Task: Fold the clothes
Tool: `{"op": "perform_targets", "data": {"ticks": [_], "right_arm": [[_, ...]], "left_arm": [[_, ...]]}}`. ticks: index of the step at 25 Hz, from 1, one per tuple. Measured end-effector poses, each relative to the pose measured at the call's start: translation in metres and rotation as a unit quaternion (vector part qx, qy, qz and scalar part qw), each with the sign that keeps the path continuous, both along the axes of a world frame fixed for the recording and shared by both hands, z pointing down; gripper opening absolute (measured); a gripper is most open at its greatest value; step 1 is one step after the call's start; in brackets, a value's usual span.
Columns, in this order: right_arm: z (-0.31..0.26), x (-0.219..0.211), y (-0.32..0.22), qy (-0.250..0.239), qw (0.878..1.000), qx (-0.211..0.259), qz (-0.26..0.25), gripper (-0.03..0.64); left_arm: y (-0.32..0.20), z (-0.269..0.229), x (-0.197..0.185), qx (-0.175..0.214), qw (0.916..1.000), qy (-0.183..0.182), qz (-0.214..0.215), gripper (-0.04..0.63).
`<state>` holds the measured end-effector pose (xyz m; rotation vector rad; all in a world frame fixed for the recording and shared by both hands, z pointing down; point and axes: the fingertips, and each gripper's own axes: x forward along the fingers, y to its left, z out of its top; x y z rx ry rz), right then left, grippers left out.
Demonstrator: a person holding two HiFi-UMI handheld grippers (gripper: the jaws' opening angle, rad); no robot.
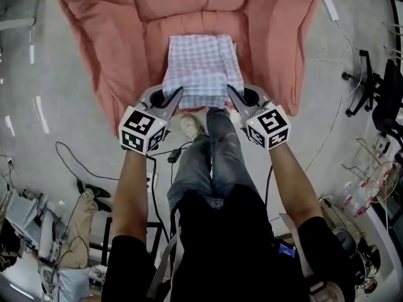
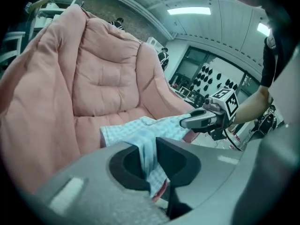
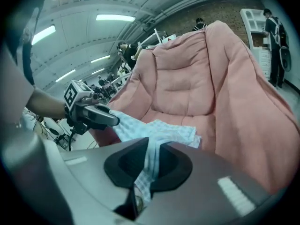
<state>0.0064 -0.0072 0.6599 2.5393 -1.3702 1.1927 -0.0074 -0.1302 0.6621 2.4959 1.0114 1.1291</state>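
Lying on the chair seat at 12 o'clock from the person: checked cloth (image 1: 203, 68), pale lilac-white, already doubled into a rough rectangle. Near edge hangs off the seat front.

Handling, my read: thin, light, fully limp. It drapes and wrinkles, no stiffness at all. Will prob. sag betw. two holds and drag a bit on the plush seat. Not fragile, not slippery. Best hold = corners or hem, pinched thru all layers so the fold doesn't split. The two near corners suit that.

Left gripper (image 1: 178, 94) at the cloth's 7 o'clock corner: jaws clamped on a bunch of fabric, a strip of check running down betw. the pads. Right gripper (image 1: 230, 92) at the 5 o'clock corner: same, closed tight on fabric. Near edge spans betw. the two w/ slight slack mid-way. Can't tell if each pinch has every layer.

Outward: pink padded chair (image 1: 107, 49), back at 12 o'clock, arms at 9 and 3. Person's legs (image 1: 214, 150) at 6 o'clock of the cloth, one foot by the chair front. Grey floor (image 1: 50, 106) w/ cables at 8 o'clock.
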Motion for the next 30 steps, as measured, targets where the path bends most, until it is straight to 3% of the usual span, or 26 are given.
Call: {"op": "perform_targets", "data": {"ticks": [6, 12, 17, 19, 24, 30], "right_arm": [[0.047, -0.048, 0.015, -0.053, 0.998, -0.029, 0.033, 0.02], [0.066, -0.069, 0.027, -0.073, 0.995, -0.049, 0.039, 0.04], [0.082, -0.087, 0.042, -0.103, 0.991, -0.076, 0.04, 0.125], [0.09, -0.094, 0.056, -0.118, 0.987, -0.091, 0.053, 0.127], [0.094, -0.103, 0.079, -0.125, 0.983, -0.099, 0.087, 0.124], [0.075, -0.091, 0.071, -0.098, 0.987, -0.087, 0.09, 0.118]], "left_arm": [[0.011, 0.044, -0.049, 0.036, 0.9979, -0.054, 0.006, 0.054], [0.015, 0.064, -0.075, 0.056, 0.9943, -0.091, 0.008, 0.088], [0.012, 0.071, -0.091, 0.07, 0.9915, -0.109, -0.004, 0.121], [0.009, 0.076, -0.097, 0.078, 0.9899, -0.118, -0.009, 0.121], [0.0, 0.08, -0.112, 0.077, 0.9884, -0.128, -0.026, 0.121], [-0.001, 0.064, -0.103, 0.081, 0.9902, -0.112, -0.024, 0.121]]}}
